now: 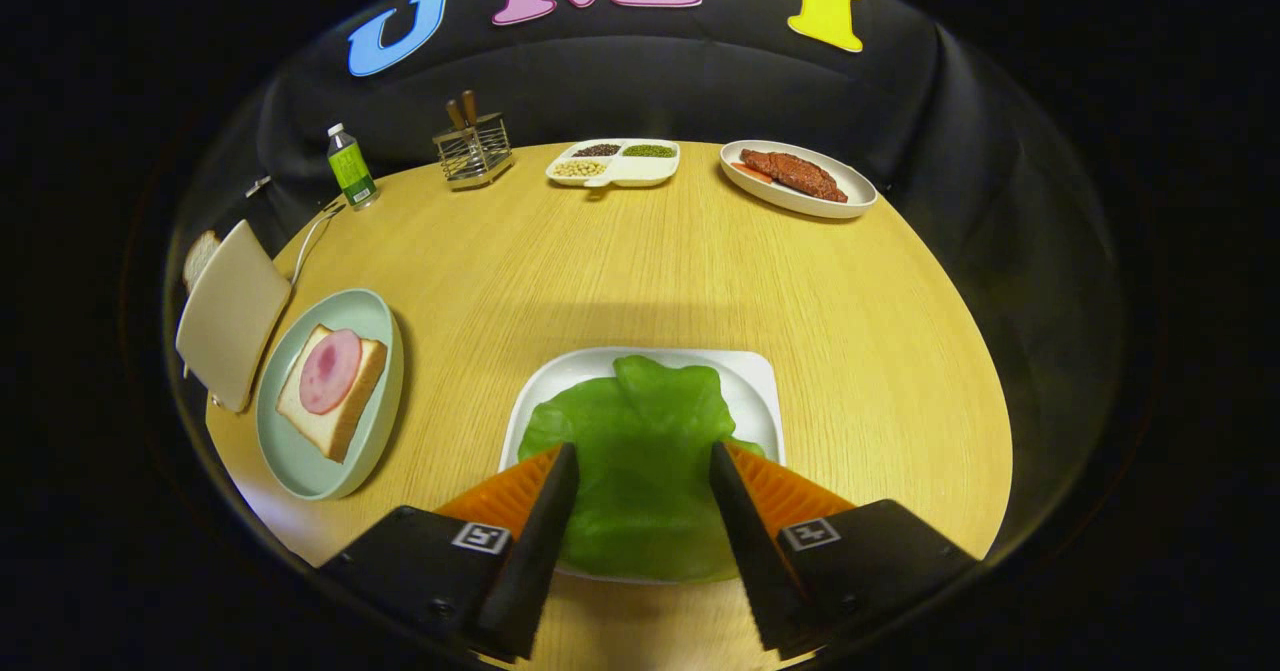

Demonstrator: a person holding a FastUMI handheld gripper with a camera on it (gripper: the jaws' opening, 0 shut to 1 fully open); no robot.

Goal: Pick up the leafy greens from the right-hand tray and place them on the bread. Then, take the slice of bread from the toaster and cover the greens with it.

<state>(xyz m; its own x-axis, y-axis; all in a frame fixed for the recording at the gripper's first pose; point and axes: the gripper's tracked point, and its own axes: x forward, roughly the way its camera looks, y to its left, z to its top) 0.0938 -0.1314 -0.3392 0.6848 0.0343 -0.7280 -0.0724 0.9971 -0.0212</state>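
Note:
A flat green leaf (640, 446) lies on a white square tray (752, 371) right under my gripper (643, 461). The gripper is open, one finger on each side of the leaf, which spreads between them; whether the fingertips touch it I cannot tell. To the left, a slice of bread (322, 413) topped with a pink ham round (330, 370) rests on a pale green plate (375, 316). Beyond that plate stands a cream toaster (232, 313) with a second bread slice (199, 254) poking out of its slot.
At the back of the round wooden table (620, 261) stand a green-labelled bottle (350, 166), a wire utensil holder (473, 147), a divided white dish of beans (613, 163) and an oval plate with meat (797, 177). The toaster's white cord (312, 236) trails beside it.

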